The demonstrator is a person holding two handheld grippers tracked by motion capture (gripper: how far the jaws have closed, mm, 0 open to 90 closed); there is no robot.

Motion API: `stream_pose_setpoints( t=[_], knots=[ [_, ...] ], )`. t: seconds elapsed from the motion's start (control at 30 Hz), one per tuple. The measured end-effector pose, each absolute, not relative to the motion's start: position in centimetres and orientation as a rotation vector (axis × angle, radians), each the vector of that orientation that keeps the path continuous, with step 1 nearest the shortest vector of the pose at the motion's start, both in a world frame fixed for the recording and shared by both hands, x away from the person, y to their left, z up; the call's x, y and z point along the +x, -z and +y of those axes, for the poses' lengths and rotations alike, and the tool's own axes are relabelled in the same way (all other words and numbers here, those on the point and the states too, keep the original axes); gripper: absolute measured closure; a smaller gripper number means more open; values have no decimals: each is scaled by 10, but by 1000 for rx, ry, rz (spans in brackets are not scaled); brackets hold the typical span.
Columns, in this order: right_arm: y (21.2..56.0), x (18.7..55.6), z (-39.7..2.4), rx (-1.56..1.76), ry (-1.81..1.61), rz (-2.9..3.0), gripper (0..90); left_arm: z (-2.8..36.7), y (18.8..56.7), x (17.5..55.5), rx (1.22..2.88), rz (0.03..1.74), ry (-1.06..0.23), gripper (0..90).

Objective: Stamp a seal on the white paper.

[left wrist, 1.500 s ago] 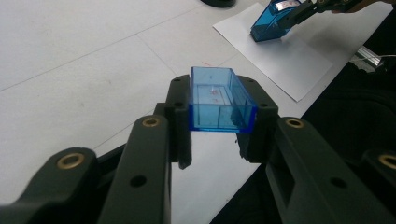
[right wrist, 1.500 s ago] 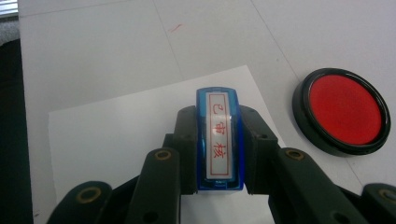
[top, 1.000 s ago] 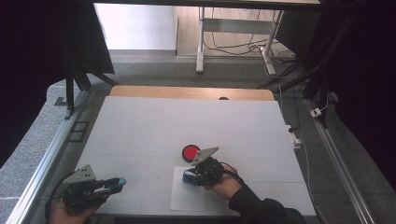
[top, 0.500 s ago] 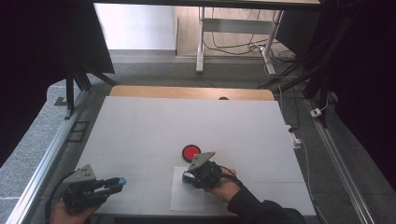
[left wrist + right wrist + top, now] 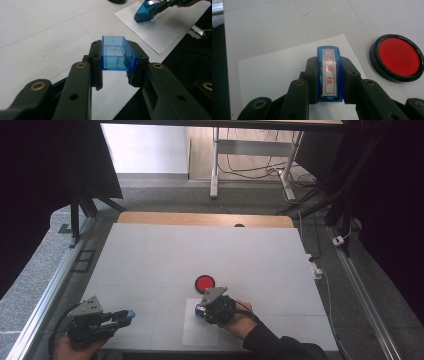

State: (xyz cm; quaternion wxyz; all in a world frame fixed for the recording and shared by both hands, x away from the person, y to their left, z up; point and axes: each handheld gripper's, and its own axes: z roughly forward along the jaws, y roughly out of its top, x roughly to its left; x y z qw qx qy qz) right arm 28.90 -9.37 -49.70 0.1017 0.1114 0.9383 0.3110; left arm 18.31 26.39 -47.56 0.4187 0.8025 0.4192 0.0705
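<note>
- The left gripper [image 5: 121, 316], near at seven o'clock, is clasping the blue cap [image 5: 117, 53], already off.
- The right gripper [image 5: 201, 309] is gripping the stamp [image 5: 329, 73] over the paper [image 5: 192, 334], apparently still blank.
- The red ink pad [image 5: 204, 283] is sitting at twelve o'clock beyond; pressing seems next.

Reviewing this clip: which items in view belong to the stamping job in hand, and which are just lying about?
In the job:
- blue stamp, clamped in the right gripper
- blue stamp cap, clamped in the left gripper
- sheet of paper under the stamp
- red ink pad beside the paper

Lying about:
- cables on the floor beyond the table
- desk legs
</note>
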Motion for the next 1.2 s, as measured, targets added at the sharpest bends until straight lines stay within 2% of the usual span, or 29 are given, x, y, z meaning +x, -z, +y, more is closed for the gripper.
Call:
stream_pose_setpoints(
  t=[0.53,1.2],
  knots=[
    [502,308,-105,514,-1094,2849,710,263,476,183,2015,1053,-177,686],
    [499,302,-102,425,-1039,2819,705,264,475,183,2013,1049,-182,686]
  ],
)
